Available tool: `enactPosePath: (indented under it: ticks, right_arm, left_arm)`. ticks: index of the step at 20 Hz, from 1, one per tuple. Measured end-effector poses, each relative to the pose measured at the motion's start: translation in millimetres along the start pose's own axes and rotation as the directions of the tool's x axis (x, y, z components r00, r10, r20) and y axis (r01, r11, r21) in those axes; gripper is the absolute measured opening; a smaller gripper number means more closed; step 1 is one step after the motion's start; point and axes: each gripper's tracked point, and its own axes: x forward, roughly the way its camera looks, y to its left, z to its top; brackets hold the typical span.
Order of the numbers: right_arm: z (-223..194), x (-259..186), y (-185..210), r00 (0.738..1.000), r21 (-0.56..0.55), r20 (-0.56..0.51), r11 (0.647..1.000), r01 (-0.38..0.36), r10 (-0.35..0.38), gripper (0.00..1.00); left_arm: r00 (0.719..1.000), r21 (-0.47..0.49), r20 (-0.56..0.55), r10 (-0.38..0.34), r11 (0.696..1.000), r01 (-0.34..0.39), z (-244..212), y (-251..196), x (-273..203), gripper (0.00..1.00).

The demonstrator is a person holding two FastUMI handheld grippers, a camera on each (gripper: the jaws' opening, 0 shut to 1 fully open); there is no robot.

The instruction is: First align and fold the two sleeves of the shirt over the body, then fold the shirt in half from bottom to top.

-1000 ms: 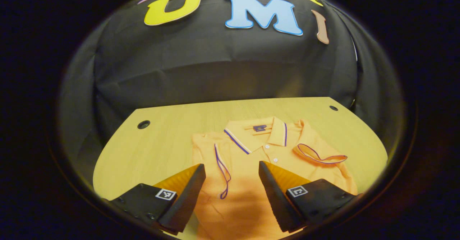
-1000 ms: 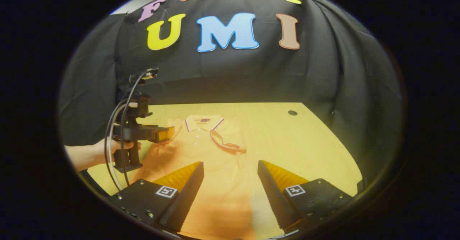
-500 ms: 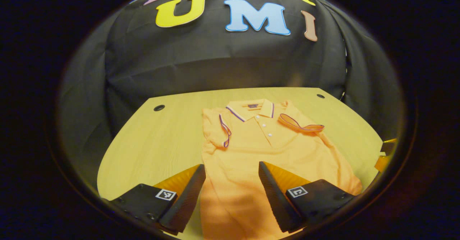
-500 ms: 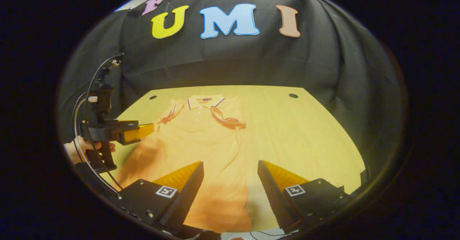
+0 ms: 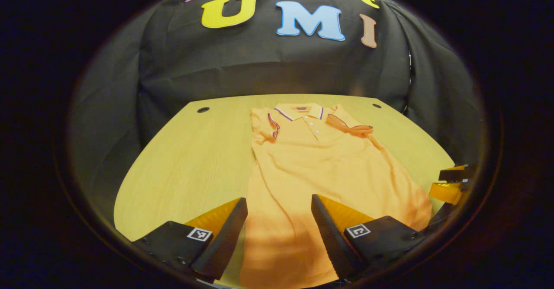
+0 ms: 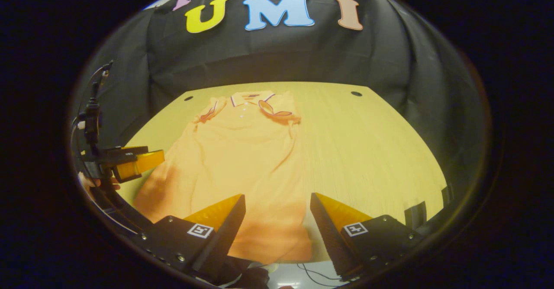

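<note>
An orange short-sleeved polo shirt with purple-striped trim (image 5: 320, 163) is laid flat, collar toward the far edge, on the pale wooden bench (image 5: 181, 159). Both sleeves, the left sleeve (image 5: 268, 129) and the right sleeve (image 5: 348, 126), are seen folded in over the body. Over the last second both tools have been drawn back from the collar end toward the hem, so that far more of the shirt is now taken in by each view. The left tool (image 5: 279, 232) is held with its fingers spread and nothing between them, above the lower body of the shirt; the right tool (image 6: 277, 232) is likewise spread and empty, over the hem's right corner. The sleeve stage appears finished, and the bottom-to-top fold is judged to be next, though the hem edge itself is partly hidden.
</note>
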Motion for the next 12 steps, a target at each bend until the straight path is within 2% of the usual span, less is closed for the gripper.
enactPosePath:
  ticks: [1, 4, 6, 7, 8, 9, 12]
  right_arm:
    - [-7.6, 1.2, 0.0, 1.000, -0.001, -0.012, 1.000, -0.003, 0.003, 0.94]
    - [-25.7, 0.8, -2.2, 0.999, 0.001, -0.046, 1.000, -0.008, 0.008, 0.94]
    - [-38.3, 0.1, -5.5, 0.998, 0.003, -0.069, 1.000, -0.005, 0.005, 0.94]
    - [-43.8, -0.3, -9.0, 0.997, 0.003, -0.081, 1.000, 0.002, -0.001, 0.94]
    - [-47.6, -0.6, -11.8, 0.996, 0.001, -0.089, 1.000, 0.007, -0.007, 0.94]
    - [-52.7, 0.2, -14.0, 0.995, -0.005, -0.100, 1.000, 0.014, -0.015, 0.94]
    - [-66.8, 1.5, -21.2, 0.990, -0.016, -0.134, 0.999, 0.029, -0.031, 0.94]
  left_arm:
    - [1.000, 0.005, -0.004, 0.008, 1.000, -0.008, -10.8, 3.1, -8.7, 0.97]
    - [1.000, -0.003, -0.025, 0.009, 1.000, -0.009, -37.7, 6.2, -30.6, 1.00]
    - [0.999, -0.012, -0.033, 0.020, 1.000, -0.021, -53.5, 11.1, -43.0, 0.97]
    - [0.999, -0.015, -0.036, 0.022, 1.000, -0.023, -61.0, 12.6, -49.8, 0.99]
    - [0.999, -0.015, -0.040, 0.021, 1.000, -0.022, -69.2, 12.6, -56.5, 0.94]
    - [0.999, -0.010, -0.042, 0.020, 1.000, -0.020, -75.4, 12.2, -59.8, 0.99]
    - [0.999, -0.005, -0.052, 0.012, 1.000, -0.012, -88.8, 7.8, -62.5, 0.99]
